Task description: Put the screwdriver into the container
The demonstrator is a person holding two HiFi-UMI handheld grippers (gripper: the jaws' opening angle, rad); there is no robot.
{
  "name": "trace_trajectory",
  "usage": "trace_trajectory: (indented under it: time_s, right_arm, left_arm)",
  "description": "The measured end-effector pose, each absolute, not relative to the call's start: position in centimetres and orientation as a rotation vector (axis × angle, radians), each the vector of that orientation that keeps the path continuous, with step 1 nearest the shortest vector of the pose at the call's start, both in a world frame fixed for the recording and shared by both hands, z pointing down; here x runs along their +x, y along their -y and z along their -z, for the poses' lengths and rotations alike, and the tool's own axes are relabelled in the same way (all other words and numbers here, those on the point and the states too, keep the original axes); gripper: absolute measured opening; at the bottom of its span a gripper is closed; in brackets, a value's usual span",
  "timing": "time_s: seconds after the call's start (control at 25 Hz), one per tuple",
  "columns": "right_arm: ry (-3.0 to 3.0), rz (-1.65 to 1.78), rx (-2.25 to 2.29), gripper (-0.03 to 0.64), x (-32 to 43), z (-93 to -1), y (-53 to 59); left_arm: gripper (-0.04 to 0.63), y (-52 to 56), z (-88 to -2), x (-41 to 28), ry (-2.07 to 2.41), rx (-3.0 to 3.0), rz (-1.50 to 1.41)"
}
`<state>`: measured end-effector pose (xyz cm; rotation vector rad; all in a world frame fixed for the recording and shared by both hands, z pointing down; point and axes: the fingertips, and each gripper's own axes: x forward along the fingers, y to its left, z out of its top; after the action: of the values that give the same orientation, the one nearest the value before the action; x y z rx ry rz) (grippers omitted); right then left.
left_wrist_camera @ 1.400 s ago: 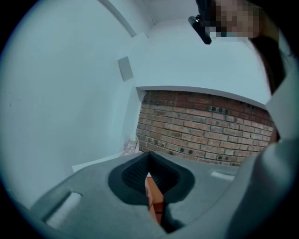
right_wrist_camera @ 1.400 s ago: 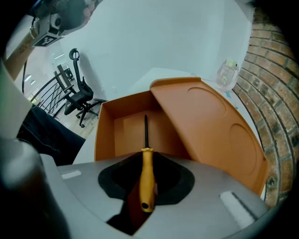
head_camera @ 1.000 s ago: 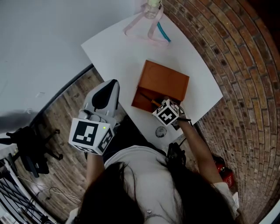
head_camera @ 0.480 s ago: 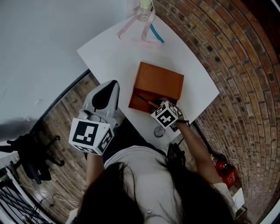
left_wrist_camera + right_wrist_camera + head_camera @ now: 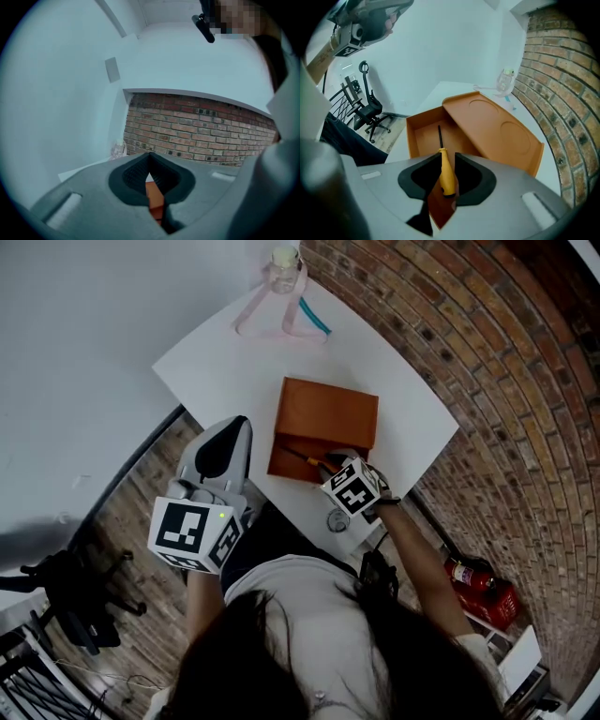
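Note:
My right gripper (image 5: 446, 161) is shut on the yellow handle of a screwdriver (image 5: 446, 174). Its thin black shaft points forward and down into the open compartment of the orange container (image 5: 497, 126). In the head view the right gripper (image 5: 330, 465) sits at the near edge of the container (image 5: 328, 413), and the screwdriver (image 5: 306, 459) pokes over its open part. The rest of the container is covered by a flat orange lid with two round dents. My left gripper (image 5: 225, 446) hangs to the left of the table, off its edge, shut and holding nothing; its jaws (image 5: 149, 157) meet at the tips.
The white table (image 5: 225, 352) abuts a brick wall on the right. A clear bottle (image 5: 284, 268) with a pink loop and a teal stick (image 5: 314, 317) lie at its far end. A small round object (image 5: 338, 520) sits near my right hand. A red extinguisher (image 5: 478, 577) stands on the floor.
The head view has shifted, so the table sits further left and up. The right gripper stays at the container's near edge with the screwdriver; the left gripper has not moved.

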<state>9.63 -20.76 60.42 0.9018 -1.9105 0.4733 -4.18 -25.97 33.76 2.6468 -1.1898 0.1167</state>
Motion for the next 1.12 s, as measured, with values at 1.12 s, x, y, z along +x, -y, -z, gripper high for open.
trace_trajectory:
  time_s: [1.12]
  right_arm:
    - [2.085, -0.543, 1.355, 0.064, 12.4, -51.8, 17.4]
  left_arm:
    - [0.000, 18.6, -31.2, 0.3, 1.086, 2.739, -0.124]
